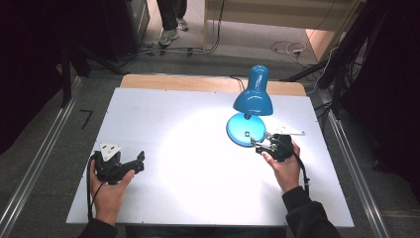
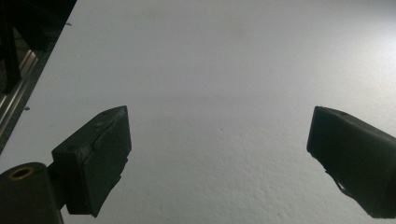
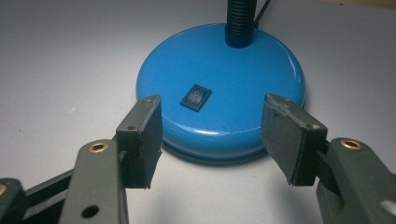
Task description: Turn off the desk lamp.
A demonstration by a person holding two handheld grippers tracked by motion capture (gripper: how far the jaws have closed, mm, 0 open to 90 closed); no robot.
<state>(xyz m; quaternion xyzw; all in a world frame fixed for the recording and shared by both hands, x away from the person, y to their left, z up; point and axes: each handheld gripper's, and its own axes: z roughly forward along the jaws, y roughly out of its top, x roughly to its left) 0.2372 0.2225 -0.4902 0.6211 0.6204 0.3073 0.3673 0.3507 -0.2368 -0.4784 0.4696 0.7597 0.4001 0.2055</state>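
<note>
Blue desk lamp stands lit on the white counter, my right gripper at its base. Left gripper shows jaws spread over bare counter. Right gripper view: jaws apart, flanking the base's rocker switch, not touching.

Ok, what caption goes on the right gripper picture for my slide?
Right tool, jaws open, lined up at the blue desk lamp's round base, just short of its black rocker switch.
</note>
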